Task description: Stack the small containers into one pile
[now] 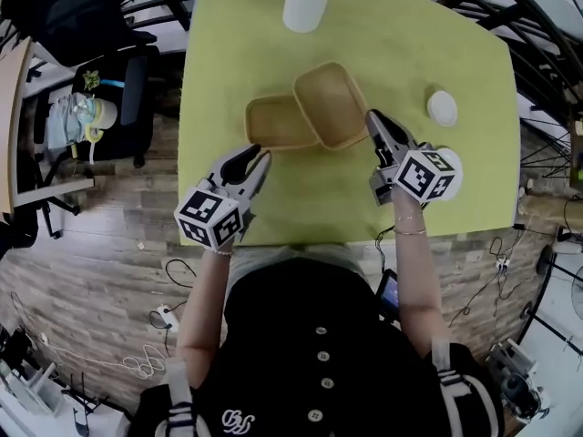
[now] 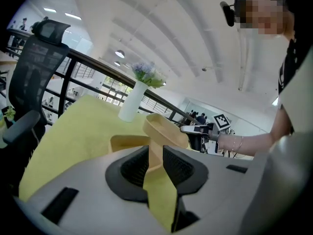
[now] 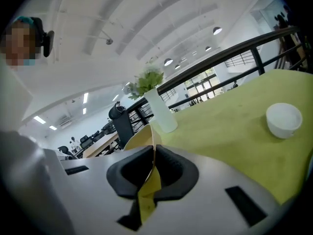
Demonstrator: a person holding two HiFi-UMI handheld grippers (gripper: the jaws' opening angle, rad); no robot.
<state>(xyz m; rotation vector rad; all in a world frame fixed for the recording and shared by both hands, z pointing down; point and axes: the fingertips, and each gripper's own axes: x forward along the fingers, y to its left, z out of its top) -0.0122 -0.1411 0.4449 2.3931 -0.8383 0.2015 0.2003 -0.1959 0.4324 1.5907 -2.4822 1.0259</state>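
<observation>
While the right claw [image 1: 372, 118] is clenched on the thin near rim of the raised container [image 1: 330, 103], holding that tan box tilted with its left edge over the right part of the lower container [image 1: 276, 123], which lies flat on the yellow-green counter [image 1: 410, 44], the pile is not yet made and several things could spoil it. The grip is a pinch at one corner only, so the raised container could swing about that point, or slide out of the pads and drop askew. Lowered at its present slant, it could catch on the lower container's rim and ride there crooked instead of seating inside. The left claw [image 1: 262, 157] sits at the lower container's near edge, jaws half apart with a tan wall showing in the gap; no view settles whether the pads bite on it. If they do not, a nudge from above could shove the lower container across the counter, toward the white vase [image 1: 306, 3] standing beyond the pair. A small white bowl [image 1: 442, 107] sits well apart to the right, out of the likely path.
</observation>
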